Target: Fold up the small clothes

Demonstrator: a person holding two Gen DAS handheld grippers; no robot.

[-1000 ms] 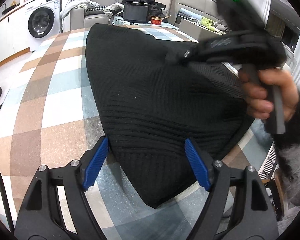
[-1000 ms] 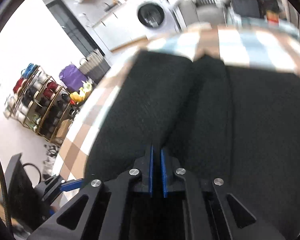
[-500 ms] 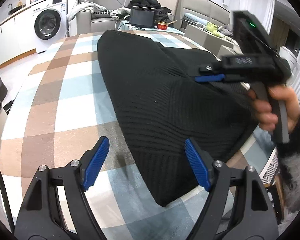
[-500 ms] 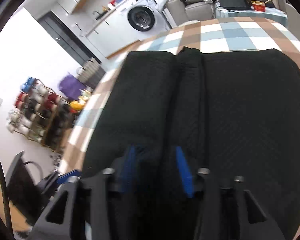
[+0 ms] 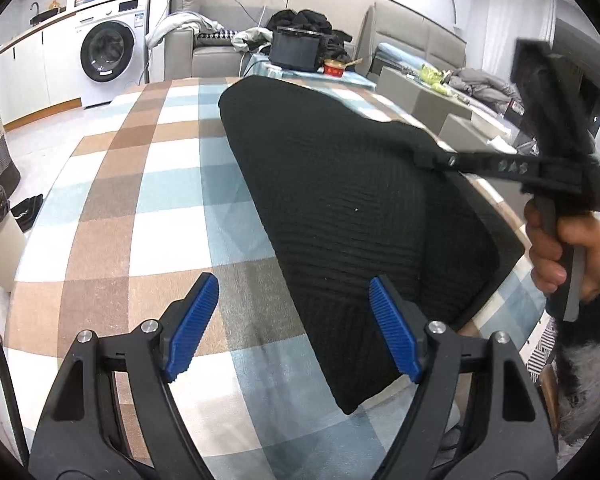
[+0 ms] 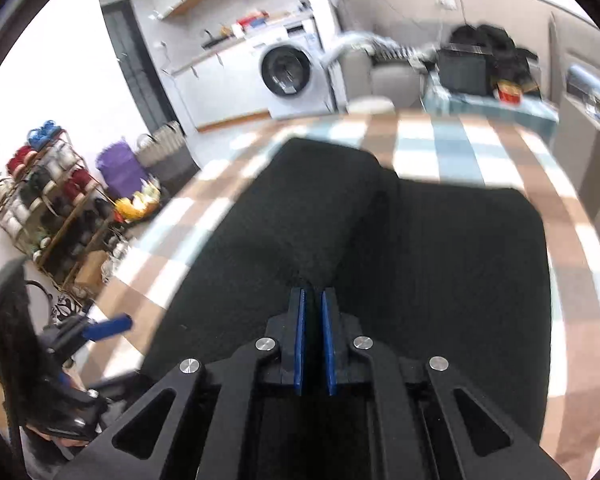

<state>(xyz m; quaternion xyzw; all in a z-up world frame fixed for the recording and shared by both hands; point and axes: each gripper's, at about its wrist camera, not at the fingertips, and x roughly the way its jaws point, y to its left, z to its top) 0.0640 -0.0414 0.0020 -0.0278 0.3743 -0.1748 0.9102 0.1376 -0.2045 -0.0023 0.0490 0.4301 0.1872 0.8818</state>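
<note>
Knitwear (image 5: 340, 200), black and half folded, lies on the checked counter (image 5: 148, 208). Right tongs (image 6: 313, 300) are clamped on its raised fold; left tongs (image 5: 296, 320) stand apart, empty. Carry the fold across low and evenly, keeping edges aligned.

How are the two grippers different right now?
The left gripper has its jaws spread wide, while the right gripper has its jaws nearly together. The left gripper holds nothing above the checked tablecloth; the right gripper meets the black knit garment. Both have ribbed blue pads.
</note>
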